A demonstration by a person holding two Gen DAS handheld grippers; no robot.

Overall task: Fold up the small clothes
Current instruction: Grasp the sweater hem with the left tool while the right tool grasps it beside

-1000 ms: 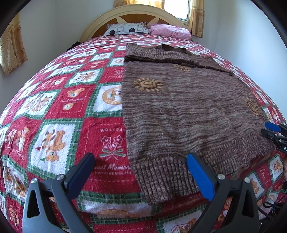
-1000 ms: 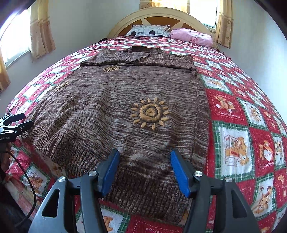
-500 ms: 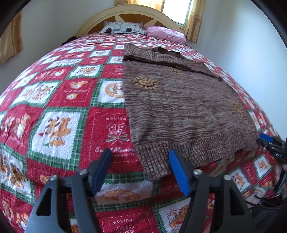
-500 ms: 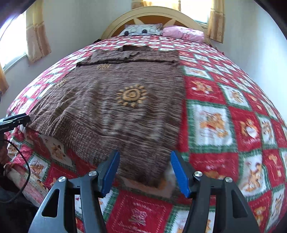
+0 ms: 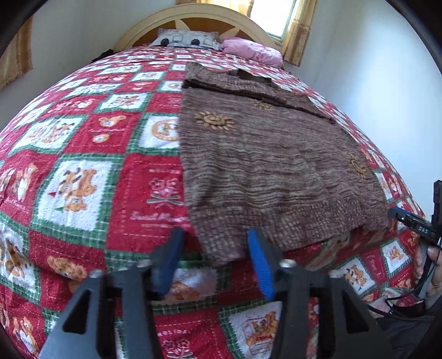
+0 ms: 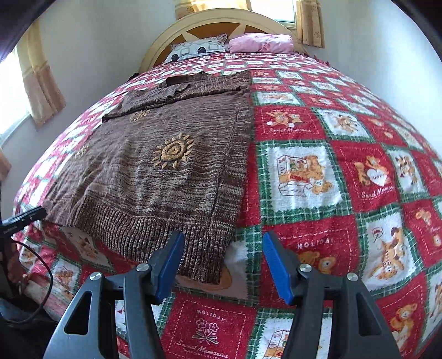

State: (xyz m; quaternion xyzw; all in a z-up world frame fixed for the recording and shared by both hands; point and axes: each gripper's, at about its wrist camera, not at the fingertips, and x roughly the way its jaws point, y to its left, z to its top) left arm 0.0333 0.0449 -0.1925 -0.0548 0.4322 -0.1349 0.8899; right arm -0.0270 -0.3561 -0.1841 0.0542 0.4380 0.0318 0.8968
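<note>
A brown knitted sweater [image 5: 270, 154] with orange sun motifs lies flat on the bed, sleeves folded across its top; it also shows in the right wrist view [image 6: 165, 165]. My left gripper [image 5: 215, 254] is open, its blue pads either side of the hem's left corner, close to it. My right gripper [image 6: 223, 256] is open, straddling the hem's right corner. The right gripper's tip shows at the edge of the left wrist view [image 5: 408, 218], and the left gripper's tip at the edge of the right wrist view [image 6: 25, 218].
A red, green and white teddy-bear quilt [image 5: 83, 179] covers the bed. A grey pillow [image 5: 185, 40] and a pink pillow [image 5: 251, 51] lie by the wooden headboard [image 6: 221, 20]. Walls and curtained windows stand around the bed. A cable [image 6: 41, 290] hangs at the foot.
Both grippers have drawn back and outwards to the hem's two corners. The left gripper's jaws have narrowed somewhat. The sweater has not moved.
</note>
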